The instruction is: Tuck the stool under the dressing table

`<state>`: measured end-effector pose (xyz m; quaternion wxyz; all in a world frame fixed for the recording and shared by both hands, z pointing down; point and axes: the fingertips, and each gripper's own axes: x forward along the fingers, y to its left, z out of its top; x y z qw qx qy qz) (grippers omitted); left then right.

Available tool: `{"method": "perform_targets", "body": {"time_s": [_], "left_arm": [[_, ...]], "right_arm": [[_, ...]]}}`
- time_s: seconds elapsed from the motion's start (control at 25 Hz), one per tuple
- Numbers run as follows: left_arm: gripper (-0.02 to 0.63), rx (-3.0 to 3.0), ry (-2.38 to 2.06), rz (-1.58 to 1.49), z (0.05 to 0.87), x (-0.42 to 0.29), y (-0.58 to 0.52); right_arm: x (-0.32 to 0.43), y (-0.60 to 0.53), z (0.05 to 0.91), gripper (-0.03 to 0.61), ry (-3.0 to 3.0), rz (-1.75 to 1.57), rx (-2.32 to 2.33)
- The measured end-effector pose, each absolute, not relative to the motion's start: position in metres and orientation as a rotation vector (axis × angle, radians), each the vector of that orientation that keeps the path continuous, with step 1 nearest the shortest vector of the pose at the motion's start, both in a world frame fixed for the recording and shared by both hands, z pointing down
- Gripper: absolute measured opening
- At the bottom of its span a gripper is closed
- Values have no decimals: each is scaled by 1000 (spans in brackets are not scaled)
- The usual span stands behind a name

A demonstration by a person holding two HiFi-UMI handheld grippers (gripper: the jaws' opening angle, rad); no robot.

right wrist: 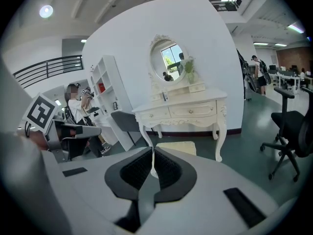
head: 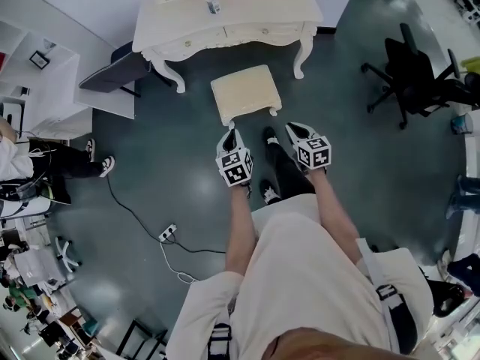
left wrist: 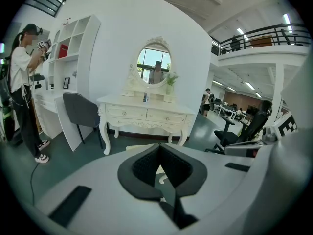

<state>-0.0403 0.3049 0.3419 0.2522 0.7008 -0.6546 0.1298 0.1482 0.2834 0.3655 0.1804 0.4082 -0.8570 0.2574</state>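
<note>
A cream cushioned stool [head: 245, 94] stands on the dark floor, out in front of the white dressing table [head: 225, 17] and not beneath it. My left gripper [head: 229, 136] is shut and empty, its tip close to the stool's near left corner. My right gripper [head: 292, 130] is also shut and empty, a little off the near right corner. I cannot tell whether either one touches the stool. In the left gripper view the stool [left wrist: 131, 147] peeks over the closed jaws [left wrist: 160, 148]. The right gripper view shows the stool [right wrist: 178, 147] ahead of the table [right wrist: 181, 110].
A black office chair [head: 412, 73] stands at the right. A grey chair [head: 112, 73] and a white shelf desk [head: 45, 88] sit left of the table. A person [head: 37, 163] stands at the left. A power strip [head: 169, 232] and its cable lie on the floor.
</note>
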Motion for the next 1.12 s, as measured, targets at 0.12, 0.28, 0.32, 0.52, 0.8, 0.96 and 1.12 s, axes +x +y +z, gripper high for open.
{"method": "perform_targets", "body": {"time_s": [0.12, 0.28, 0.32, 0.52, 0.8, 0.96, 1.12], "left_arm": [[15, 1889, -1775, 352, 351, -43, 290], [15, 1871, -1768, 367, 363, -50, 265], [15, 1861, -1771, 371, 366, -56, 257], [15, 1777, -1802, 352, 381, -88, 209], [15, 1749, -1751, 433, 430, -91, 146], [15, 1769, -1711, 498, 464, -87, 116], [15, 1757, -1682, 535, 506, -85, 108]], "right_arm": [[150, 261, 374, 46, -2416, 734, 1161], [153, 226, 386, 46, -2385, 760, 1168], [149, 218, 389, 46, -2379, 760, 1162], [129, 170, 404, 48, -2357, 757, 1109], [120, 112, 444, 48, -2346, 818, 1074], [123, 95, 484, 48, -2315, 868, 1037], [130, 95, 534, 48, -2267, 909, 1006]]}}
